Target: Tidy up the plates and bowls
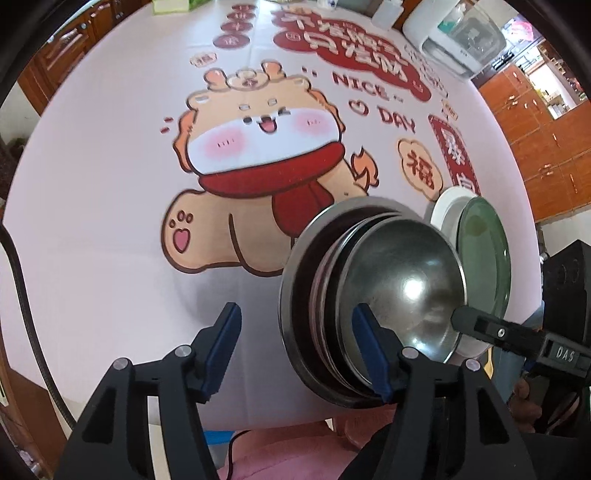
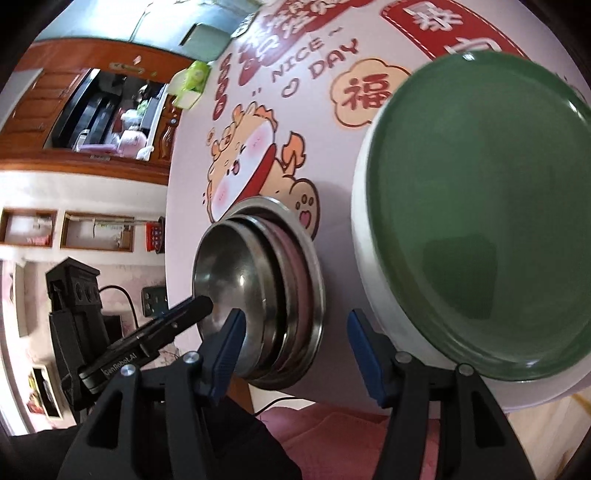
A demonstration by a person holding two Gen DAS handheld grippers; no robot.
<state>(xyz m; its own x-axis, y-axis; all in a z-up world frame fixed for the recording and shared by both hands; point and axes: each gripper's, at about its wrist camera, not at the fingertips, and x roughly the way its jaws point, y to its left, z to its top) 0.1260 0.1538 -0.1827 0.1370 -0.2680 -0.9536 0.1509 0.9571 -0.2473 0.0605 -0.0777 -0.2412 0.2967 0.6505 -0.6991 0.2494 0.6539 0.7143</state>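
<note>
A stack of steel bowls and plates [image 1: 369,295] sits near the table's front edge, with a shiny bowl [image 2: 229,280] on top. To its right a green plate [image 1: 480,258] lies on a white dish [image 2: 369,266]. My left gripper [image 1: 295,350] is open; its right pad stands at the stack's near rim and its left pad is over bare cloth. My right gripper [image 2: 295,350] is also open, straddling the gap between the steel stack and the white dish. One finger of each gripper reaches over the top bowl's rim. Neither holds anything.
The round table [image 1: 110,221] wears a white cloth printed with a cartoon animal and red lettering. A white appliance [image 1: 454,33] and a green tissue box [image 2: 192,77] stand at the far side. Wooden cabinets [image 1: 535,129] surround it. Pink clothing [image 1: 288,450] shows below the near edge.
</note>
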